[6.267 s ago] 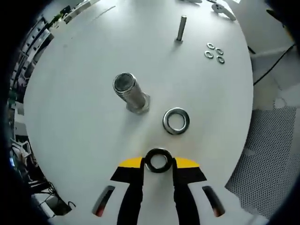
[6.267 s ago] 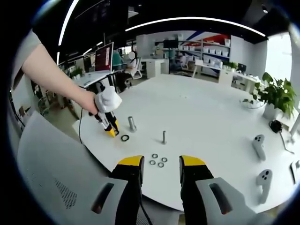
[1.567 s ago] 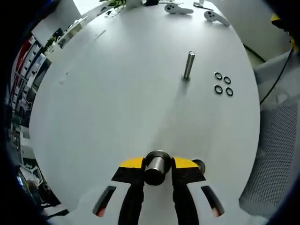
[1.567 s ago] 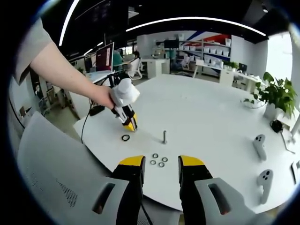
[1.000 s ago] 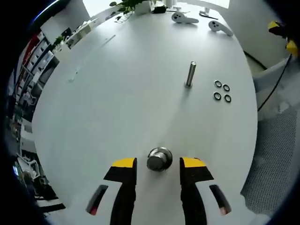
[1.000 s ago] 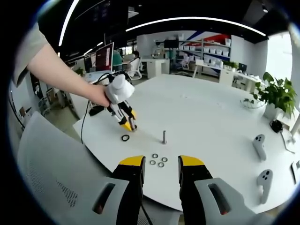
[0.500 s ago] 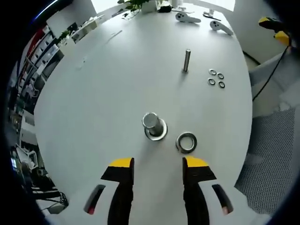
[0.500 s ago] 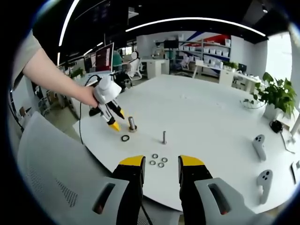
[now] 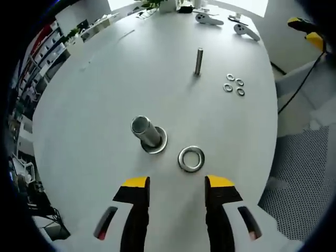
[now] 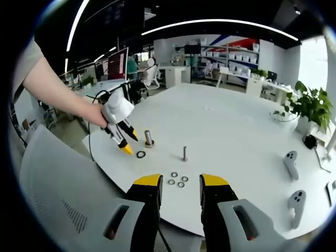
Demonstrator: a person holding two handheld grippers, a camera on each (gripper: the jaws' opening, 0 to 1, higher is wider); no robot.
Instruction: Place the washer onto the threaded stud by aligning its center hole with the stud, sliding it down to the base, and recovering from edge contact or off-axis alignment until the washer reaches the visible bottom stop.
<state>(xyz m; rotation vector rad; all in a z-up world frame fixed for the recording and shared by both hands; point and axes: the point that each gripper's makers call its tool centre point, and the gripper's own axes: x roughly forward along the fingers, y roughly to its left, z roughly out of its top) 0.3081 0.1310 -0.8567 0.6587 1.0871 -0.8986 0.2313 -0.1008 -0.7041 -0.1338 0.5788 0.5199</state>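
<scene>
A thick threaded stud [image 9: 145, 130] stands upright on the white round table [image 9: 105, 79], with a steel washer [image 9: 156, 145] lying around its base. A second large washer [image 9: 191, 158] lies flat just right of it. My left gripper [image 9: 177, 190] hovers open and empty, short of both. From the right gripper view, a hand holds the left gripper [image 10: 131, 143] beside the stud [image 10: 148, 138] and the loose washer [image 10: 140, 154]. My right gripper [image 10: 179, 184] is open and empty, back over the table's near edge.
A thin stud [image 9: 199, 61] stands further out, with several small washers [image 9: 233, 85] beside it. Two white controllers [image 9: 206, 19] lie at the far rim. A grey mesh chair [image 10: 58, 184] sits by the table and a potted plant [image 10: 310, 107] stands at its right edge.
The left gripper, shut on the washer over the stud 1.6 s ago, opened and drew back. The washer now rests at the stud's base. The right gripper has stayed still.
</scene>
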